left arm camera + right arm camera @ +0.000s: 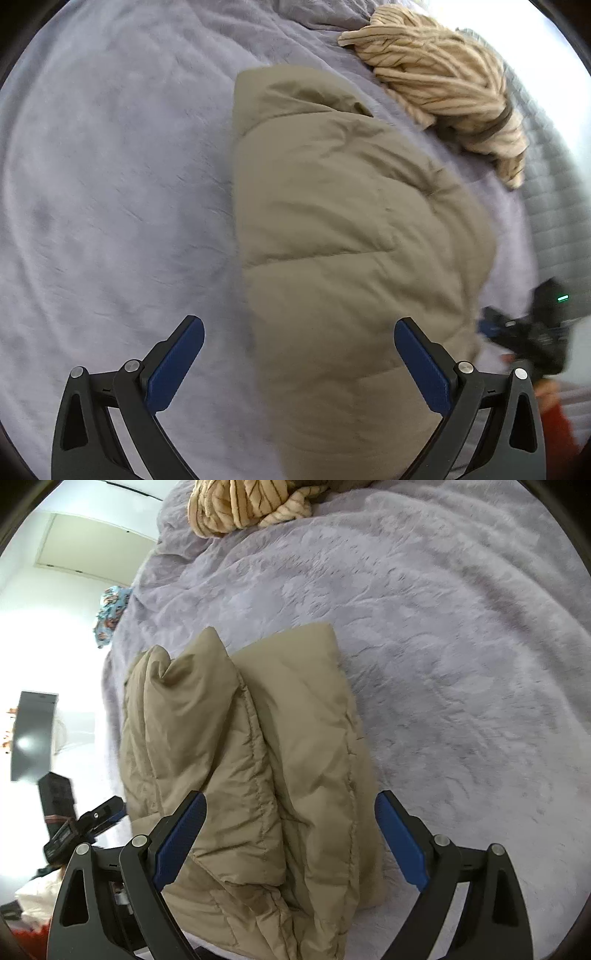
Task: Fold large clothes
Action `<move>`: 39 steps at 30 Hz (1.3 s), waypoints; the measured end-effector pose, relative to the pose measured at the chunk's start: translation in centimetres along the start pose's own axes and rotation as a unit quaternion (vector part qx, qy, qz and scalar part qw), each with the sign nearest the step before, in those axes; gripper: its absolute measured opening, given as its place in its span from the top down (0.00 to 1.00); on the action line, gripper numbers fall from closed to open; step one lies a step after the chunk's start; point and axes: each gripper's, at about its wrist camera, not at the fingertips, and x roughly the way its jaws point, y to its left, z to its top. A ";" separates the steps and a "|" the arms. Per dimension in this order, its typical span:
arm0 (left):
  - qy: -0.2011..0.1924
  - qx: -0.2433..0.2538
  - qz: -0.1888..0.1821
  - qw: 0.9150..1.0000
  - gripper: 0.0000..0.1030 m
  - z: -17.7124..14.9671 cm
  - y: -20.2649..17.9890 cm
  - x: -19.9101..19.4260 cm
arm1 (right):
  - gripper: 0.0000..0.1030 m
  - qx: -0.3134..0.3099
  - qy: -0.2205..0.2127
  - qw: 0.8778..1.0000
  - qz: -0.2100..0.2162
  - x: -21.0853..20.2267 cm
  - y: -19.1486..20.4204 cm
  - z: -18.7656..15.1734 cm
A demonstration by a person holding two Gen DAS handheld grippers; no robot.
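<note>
Puffer jacket (258, 757) folded, seemingly done, on bedspread (461, 646); left gripper (299, 365) and right gripper (291, 842) spread wide, gripping nothing, perhaps to smooth

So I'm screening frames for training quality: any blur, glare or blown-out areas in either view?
Left wrist view: khaki puffer jacket smeared by motion blur at its lower right, top-right corner blown out. Right wrist view: sharper, room at left overexposed; fisheye bends the bedspread.
</note>
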 end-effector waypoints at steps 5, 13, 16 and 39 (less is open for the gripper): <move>0.016 -0.026 -0.067 0.997 0.00 -0.1 1.3 1.0 | 0.09 -0.006 0.027 1.000 0.011 1.5 -1.1 1.0; 0.059 -0.013 -0.133 0.989 0.00 0.2 1.1 4.1 | 0.00 -0.015 0.071 0.994 0.078 4.4 -1.4 2.7; 0.059 -0.014 -0.138 0.989 0.00 0.6 1.3 4.7 | 0.00 -0.032 0.092 0.993 0.065 6.0 -1.2 3.3; 0.023 -0.024 -0.192 0.981 0.25 2.5 -0.1 5.1 | 0.51 0.046 0.107 0.981 0.153 9.4 1.1 4.4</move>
